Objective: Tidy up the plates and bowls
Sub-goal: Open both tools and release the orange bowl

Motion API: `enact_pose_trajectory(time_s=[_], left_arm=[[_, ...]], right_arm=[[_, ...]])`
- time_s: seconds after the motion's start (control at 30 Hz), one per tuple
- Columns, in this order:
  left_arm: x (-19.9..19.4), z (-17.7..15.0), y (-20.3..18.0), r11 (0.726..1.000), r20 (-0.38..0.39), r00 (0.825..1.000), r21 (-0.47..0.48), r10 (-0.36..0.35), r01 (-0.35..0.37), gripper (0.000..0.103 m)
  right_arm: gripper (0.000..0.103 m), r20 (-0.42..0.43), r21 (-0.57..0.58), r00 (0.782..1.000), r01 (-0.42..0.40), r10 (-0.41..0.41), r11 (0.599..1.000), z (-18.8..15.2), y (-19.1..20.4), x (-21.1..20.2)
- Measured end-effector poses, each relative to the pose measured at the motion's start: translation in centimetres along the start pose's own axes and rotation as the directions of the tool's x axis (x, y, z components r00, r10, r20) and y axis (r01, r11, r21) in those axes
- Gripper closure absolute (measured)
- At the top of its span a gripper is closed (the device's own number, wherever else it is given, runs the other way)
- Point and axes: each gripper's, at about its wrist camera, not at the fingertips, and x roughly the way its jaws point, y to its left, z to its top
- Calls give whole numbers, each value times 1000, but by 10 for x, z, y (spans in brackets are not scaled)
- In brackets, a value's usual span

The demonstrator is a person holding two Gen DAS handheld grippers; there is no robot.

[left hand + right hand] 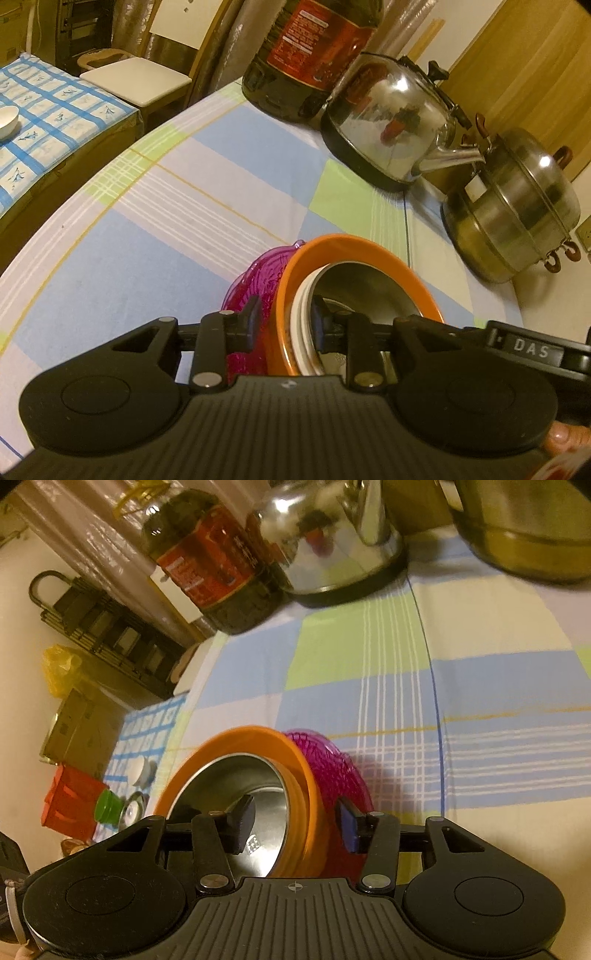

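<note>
Gripping the nested bowl stack (354,280) rims, both the left claw (286,325) and right claw (295,823), "DAS" tag (532,350) alongside.

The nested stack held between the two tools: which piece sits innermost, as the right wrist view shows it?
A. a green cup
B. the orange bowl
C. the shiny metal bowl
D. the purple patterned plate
C. The metal bowl lies inside the orange bowl, and the purple plate is on the outside of the stack, behind the orange one.
</note>
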Motion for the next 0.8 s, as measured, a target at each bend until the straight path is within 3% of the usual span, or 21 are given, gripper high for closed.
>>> enact_pose_trajectory(time_s=[0.37, 0.53, 0.8], left_arm=[[-19, -6, -1, 999, 61, 998, 27, 17, -19, 69], [-28, -8, -2, 997, 100, 995, 65, 32, -38, 59], [-52, -14, -4, 995, 146, 988, 78, 46, -58, 35]], right_arm=[[43, 72, -117, 996, 56, -48, 992, -12, 18, -23], [41, 109, -166, 992, 86, -68, 982, -18, 25, -32], [39, 132, -161, 988, 95, -73, 982, -28, 26, -48]])
